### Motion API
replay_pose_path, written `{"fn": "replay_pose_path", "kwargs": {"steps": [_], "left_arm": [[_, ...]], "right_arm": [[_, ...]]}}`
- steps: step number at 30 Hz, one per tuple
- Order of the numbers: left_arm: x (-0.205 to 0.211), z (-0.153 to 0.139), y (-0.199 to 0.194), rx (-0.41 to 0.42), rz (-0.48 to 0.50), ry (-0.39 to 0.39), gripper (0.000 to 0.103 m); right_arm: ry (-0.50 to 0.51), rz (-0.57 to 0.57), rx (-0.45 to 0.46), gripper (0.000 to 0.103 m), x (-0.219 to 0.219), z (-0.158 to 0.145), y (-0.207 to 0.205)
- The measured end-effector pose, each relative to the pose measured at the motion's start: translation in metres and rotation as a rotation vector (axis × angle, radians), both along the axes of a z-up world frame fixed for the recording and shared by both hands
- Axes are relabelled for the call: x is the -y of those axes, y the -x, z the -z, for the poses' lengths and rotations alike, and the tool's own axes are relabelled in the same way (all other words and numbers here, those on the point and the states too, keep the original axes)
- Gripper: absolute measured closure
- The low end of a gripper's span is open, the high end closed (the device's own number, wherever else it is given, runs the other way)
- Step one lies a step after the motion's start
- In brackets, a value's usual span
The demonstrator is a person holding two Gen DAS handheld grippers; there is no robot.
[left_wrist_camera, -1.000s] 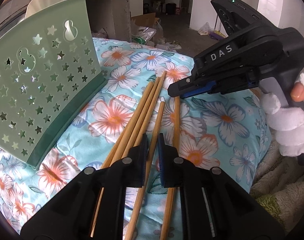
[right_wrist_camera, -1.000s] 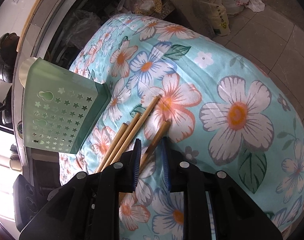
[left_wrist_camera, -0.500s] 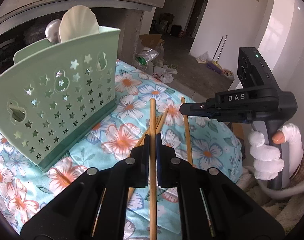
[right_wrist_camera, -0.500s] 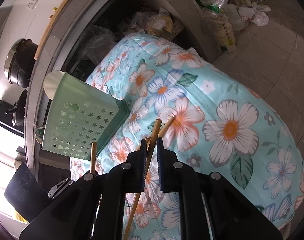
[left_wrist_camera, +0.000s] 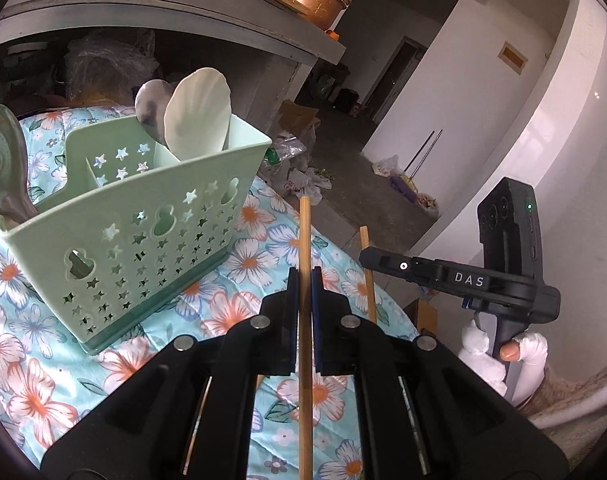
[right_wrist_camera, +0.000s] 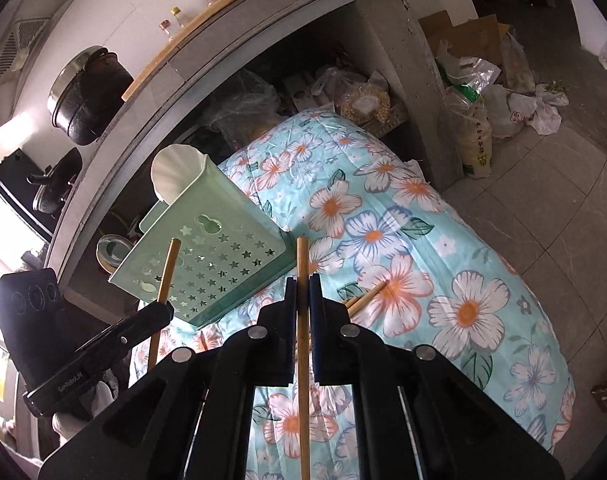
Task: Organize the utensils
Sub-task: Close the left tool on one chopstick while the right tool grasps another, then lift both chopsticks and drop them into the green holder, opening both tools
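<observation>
My left gripper [left_wrist_camera: 303,274] is shut on one wooden chopstick [left_wrist_camera: 303,232], held up off the floral cloth [left_wrist_camera: 263,216]. My right gripper [right_wrist_camera: 302,280] is shut on a second chopstick [right_wrist_camera: 302,256], also lifted. In the left wrist view the right gripper [left_wrist_camera: 367,258] shows at the right with its chopstick [left_wrist_camera: 368,280]. To the left of both stands a pale green star-punched utensil holder [left_wrist_camera: 143,224], which holds a white spoon [left_wrist_camera: 197,116] and a grey-green spoon [left_wrist_camera: 3,160]. More chopsticks [right_wrist_camera: 367,294] lie on the cloth beside the right gripper's fingers.
A concrete counter [right_wrist_camera: 263,28] with a black pot [right_wrist_camera: 87,96] overhangs the cloth's far side. Filled plastic bags [right_wrist_camera: 479,128] and a cardboard box [right_wrist_camera: 463,28] sit on the tiled floor beyond. A white-gloved hand [left_wrist_camera: 503,354] grips the right gripper's handle.
Both grippers closed on one chopstick each and lifted them off the cloth. The views rose and tilted up, so the holder now shows its open top.
</observation>
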State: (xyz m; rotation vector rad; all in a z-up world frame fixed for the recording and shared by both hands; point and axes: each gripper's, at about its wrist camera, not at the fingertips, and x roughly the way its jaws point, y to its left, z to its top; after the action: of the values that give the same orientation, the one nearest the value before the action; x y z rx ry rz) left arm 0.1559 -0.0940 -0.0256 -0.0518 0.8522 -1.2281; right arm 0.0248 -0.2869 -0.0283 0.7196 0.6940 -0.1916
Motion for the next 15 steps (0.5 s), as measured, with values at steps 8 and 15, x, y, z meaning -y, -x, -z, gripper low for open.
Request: {"fn": "replay_pose_path", "kwargs": {"steps": [8, 15], "left_arm": [[-0.007, -0.007, -0.009, -0.062, 0.004, 0.065, 0.098], [-0.014, -0.021, -0.012, -0.023, -0.014, 0.105, 0.098]], "right_arm": [[0.017, -0.024, 0.023, 0.097, -0.005, -0.008, -0.002], [0.036, -0.042, 0.05, 0.097, -0.008, -0.019, -0.003]]}}
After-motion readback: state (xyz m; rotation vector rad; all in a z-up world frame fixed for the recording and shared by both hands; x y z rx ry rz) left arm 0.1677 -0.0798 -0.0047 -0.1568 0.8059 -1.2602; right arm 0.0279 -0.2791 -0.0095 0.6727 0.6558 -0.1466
